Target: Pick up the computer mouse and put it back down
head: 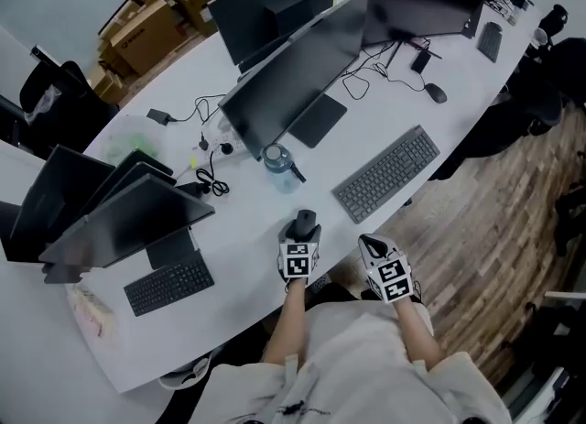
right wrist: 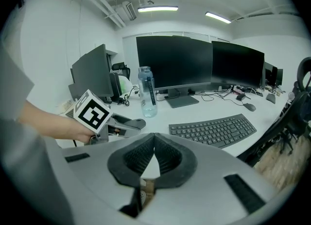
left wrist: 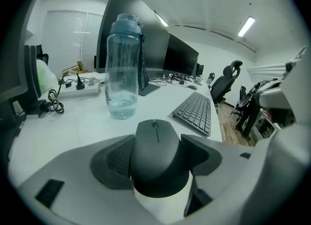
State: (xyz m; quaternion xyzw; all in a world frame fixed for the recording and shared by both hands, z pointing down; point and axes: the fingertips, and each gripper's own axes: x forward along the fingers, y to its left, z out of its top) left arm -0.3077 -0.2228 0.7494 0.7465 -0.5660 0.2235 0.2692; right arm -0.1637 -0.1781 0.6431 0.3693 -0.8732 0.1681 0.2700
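A dark grey computer mouse (left wrist: pixel 156 163) sits between the jaws of my left gripper (left wrist: pixel 155 146), with a ribbed pad pressing on each of its sides. In the head view the mouse (head: pixel 306 222) is low over the white desk (head: pixel 247 257), near its front edge; I cannot tell whether it touches the surface. My right gripper (head: pixel 370 245) hovers just right of it over the desk's edge, its pads (right wrist: pixel 167 153) closed together on nothing. The right gripper view shows the left gripper (right wrist: pixel 119 123) with its marker cube in a hand.
A clear water bottle (head: pixel 277 162) stands just beyond the mouse. A dark keyboard (head: pixel 386 173) lies to the right, a second keyboard (head: pixel 169 285) to the left. Monitors (head: pixel 293 83) and cables fill the back of the desk. Office chairs stand on the wooden floor at the right.
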